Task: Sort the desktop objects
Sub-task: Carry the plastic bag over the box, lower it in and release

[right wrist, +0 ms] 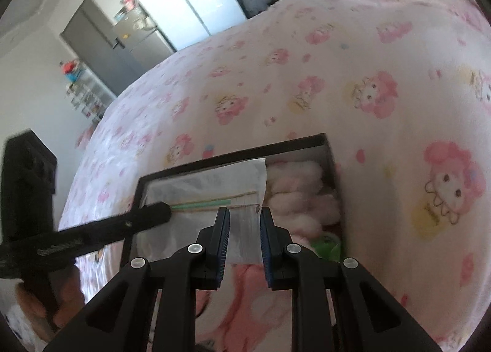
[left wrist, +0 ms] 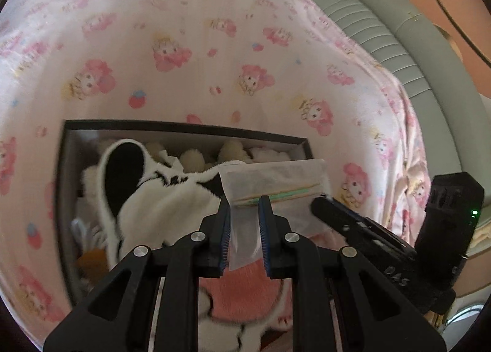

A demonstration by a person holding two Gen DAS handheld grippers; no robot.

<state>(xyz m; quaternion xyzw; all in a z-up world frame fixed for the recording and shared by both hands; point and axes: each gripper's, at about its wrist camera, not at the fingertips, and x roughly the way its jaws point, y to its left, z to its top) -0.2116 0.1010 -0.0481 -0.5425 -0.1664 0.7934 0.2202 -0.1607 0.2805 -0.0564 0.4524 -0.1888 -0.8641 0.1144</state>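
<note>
A clear plastic bag (left wrist: pixel 276 186) with thin green and wooden sticks inside hangs over a dark open box (left wrist: pixel 184 129) full of plush toys. My left gripper (left wrist: pixel 244 207) has its jaws on either side of the bag's lower edge with a gap between them. My right gripper (right wrist: pixel 244 217) stands the same way at the bag (right wrist: pixel 208 192) from the other side, its jaws slightly apart around the plastic. Each gripper shows in the other's view: the right one (left wrist: pixel 319 203) at the bag's right end, the left one (right wrist: pixel 162 210) at its left end.
The box (right wrist: pixel 233 155) sits on a pink cartoon-print sheet (left wrist: pixel 214 44). Inside lie a black-and-white plush (left wrist: pixel 159 195), pink plush (right wrist: pixel 300 198) and a green item (right wrist: pixel 328 247). A grey padded headboard (left wrist: pixel 399 29) runs along the right. A grey door (right wrist: pixel 92 44) and shelves stand far off.
</note>
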